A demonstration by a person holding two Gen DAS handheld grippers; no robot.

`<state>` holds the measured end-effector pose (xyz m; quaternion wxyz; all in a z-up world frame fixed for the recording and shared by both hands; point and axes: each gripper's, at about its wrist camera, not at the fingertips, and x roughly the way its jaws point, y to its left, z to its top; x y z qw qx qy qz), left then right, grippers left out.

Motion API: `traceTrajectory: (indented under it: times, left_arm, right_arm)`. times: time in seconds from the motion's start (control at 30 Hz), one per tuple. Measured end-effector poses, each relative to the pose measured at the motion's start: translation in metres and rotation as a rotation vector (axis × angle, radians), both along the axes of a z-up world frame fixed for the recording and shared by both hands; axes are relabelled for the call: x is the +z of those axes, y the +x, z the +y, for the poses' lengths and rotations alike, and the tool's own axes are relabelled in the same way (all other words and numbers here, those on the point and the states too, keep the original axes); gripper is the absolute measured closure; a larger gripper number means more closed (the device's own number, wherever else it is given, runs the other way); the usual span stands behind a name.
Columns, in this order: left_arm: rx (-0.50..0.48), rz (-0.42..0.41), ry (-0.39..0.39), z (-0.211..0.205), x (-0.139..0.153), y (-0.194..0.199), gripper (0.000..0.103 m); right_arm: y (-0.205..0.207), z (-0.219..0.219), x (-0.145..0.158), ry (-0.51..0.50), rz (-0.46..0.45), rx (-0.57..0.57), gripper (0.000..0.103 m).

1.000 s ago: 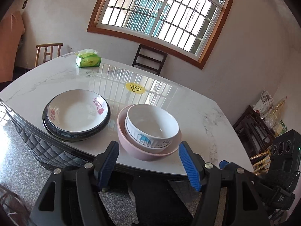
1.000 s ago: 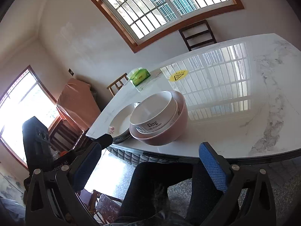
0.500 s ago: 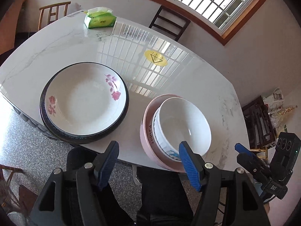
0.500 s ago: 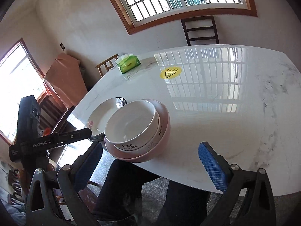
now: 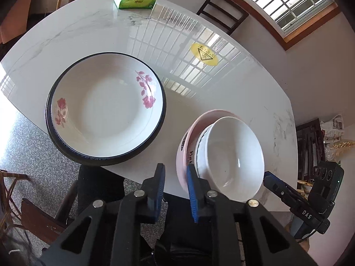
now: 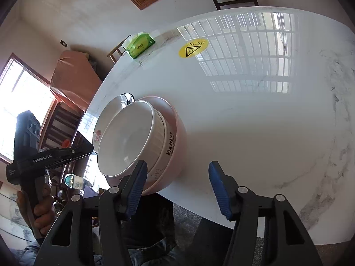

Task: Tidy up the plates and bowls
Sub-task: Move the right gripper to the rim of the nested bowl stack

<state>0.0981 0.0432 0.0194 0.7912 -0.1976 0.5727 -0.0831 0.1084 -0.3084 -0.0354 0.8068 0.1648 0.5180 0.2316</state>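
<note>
Meanwhile, two grippers hover at the near edge of the marble table.
Nearest that edge, a white bowl nests in a pink bowl; beside them a floral plate sits on a black-rimmed plate. Left gripper narrowed, empty; right gripper spread wide, empty.

In right wrist view white bowl hides most of floral plate; dark plate beneath barely visible.
</note>
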Motion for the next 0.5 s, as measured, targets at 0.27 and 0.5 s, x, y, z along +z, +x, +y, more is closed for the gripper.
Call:
traceTrajectory:
  times: [0.27,0.5]
  left_arm:
    - [0.009,0.031,-0.021,-0.004,-0.006,0.009,0.083]
    - [0.011,0.065,-0.027,-0.005,-0.018,0.018,0.083]
  right_arm:
    - [0.011,0.0,-0.005,-0.008,0.021,0.01,0.047]
    - [0.016,0.0,-0.012,-0.025,0.045,0.015,0.047]
